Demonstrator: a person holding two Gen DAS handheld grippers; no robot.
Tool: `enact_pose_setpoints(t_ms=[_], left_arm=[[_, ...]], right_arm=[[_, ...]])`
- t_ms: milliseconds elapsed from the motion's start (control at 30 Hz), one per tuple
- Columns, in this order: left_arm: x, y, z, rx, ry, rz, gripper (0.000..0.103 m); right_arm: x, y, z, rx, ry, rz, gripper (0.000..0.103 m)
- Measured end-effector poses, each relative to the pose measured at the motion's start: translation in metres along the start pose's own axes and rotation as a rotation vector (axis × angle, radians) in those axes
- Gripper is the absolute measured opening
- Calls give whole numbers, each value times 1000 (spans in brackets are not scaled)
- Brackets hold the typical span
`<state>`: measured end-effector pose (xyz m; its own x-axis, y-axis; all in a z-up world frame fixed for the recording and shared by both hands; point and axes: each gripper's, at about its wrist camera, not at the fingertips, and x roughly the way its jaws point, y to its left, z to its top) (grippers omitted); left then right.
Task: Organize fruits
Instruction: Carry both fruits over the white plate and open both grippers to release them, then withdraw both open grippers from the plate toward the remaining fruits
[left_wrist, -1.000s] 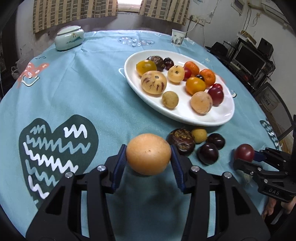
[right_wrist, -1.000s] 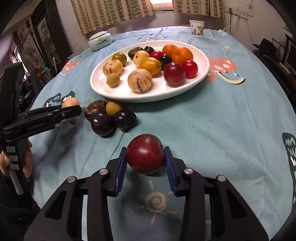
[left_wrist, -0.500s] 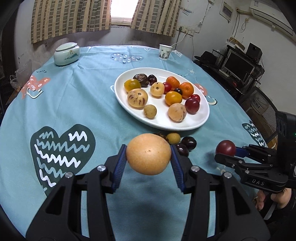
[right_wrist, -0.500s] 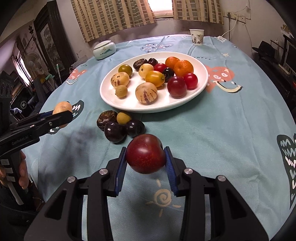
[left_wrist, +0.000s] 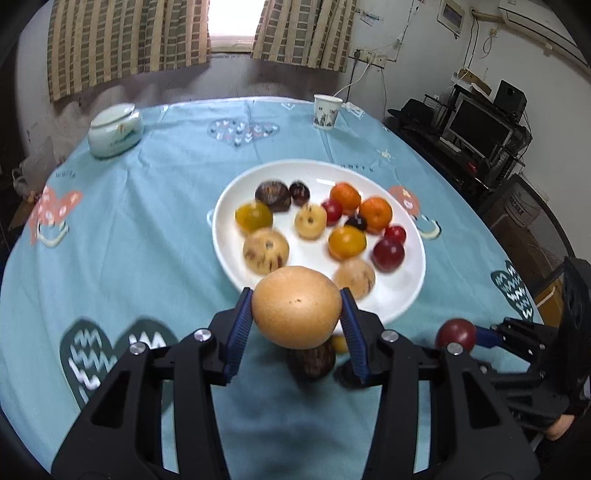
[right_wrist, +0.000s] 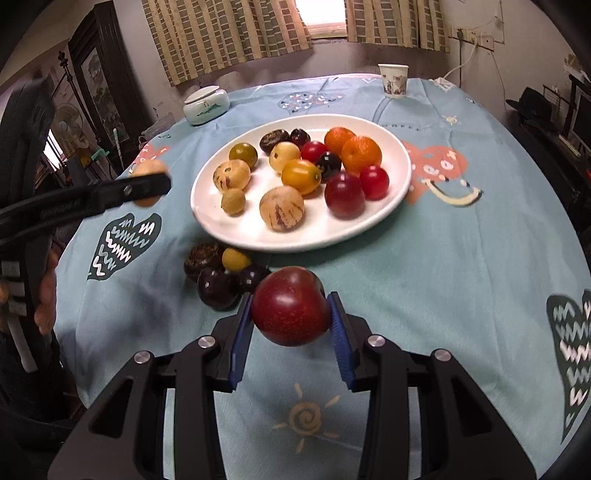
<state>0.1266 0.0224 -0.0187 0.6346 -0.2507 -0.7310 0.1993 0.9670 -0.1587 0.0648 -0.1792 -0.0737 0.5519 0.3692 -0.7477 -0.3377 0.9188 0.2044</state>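
My left gripper (left_wrist: 296, 308) is shut on a round tan fruit (left_wrist: 296, 306), held in the air over the near rim of the white oval plate (left_wrist: 229, 266). My right gripper (right_wrist: 291, 307) is shut on a dark red plum (right_wrist: 291, 305), held above the cloth in front of the plate (right_wrist: 332, 236). The plate holds several fruits: oranges, red plums, yellow and speckled ones. Several loose fruits lie on the cloth by the plate's near edge: a brown one (right_wrist: 201, 256), a small yellow one (right_wrist: 235, 258) and dark plums (right_wrist: 216, 288). The right gripper with its plum (left_wrist: 455, 332) also shows in the left wrist view.
A blue-green patterned cloth (right_wrist: 461, 266) covers the round table. A lidded ceramic jar (left_wrist: 115, 130) and a paper cup (left_wrist: 325, 111) stand at the far side. Shelves and electronics (left_wrist: 480, 129) are off to the right of the table.
Both grippers have risen with their fruits. The left gripper has moved forward over the plate's near rim. The right gripper has lifted above the loose fruits.
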Motion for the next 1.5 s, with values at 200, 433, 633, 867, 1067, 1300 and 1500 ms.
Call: enact_pose_setpoints(t_ms=[200, 433, 633, 867, 1067, 1300, 1500], left_arm=[[32, -10, 47, 19, -5, 9, 48], [82, 3, 73, -32, 54, 19, 48], [108, 14, 74, -57, 91, 23, 48], [104, 18, 78, -95, 41, 1, 65], [47, 16, 74, -81, -82, 5, 74], [0, 16, 34, -55, -116, 15, 74], [-13, 21, -16, -70, -86, 59, 74]], right_arm=[[9, -10, 50, -24, -27, -34, 40], [53, -16, 101, -36, -15, -55, 40], [78, -24, 113, -15, -6, -73, 40], [75, -31, 117, 25, -28, -116, 63], [47, -20, 106, -26, -54, -121, 63], [24, -8, 68, -27, -16, -80, 63], [15, -8, 43, 19, 3, -54, 63]])
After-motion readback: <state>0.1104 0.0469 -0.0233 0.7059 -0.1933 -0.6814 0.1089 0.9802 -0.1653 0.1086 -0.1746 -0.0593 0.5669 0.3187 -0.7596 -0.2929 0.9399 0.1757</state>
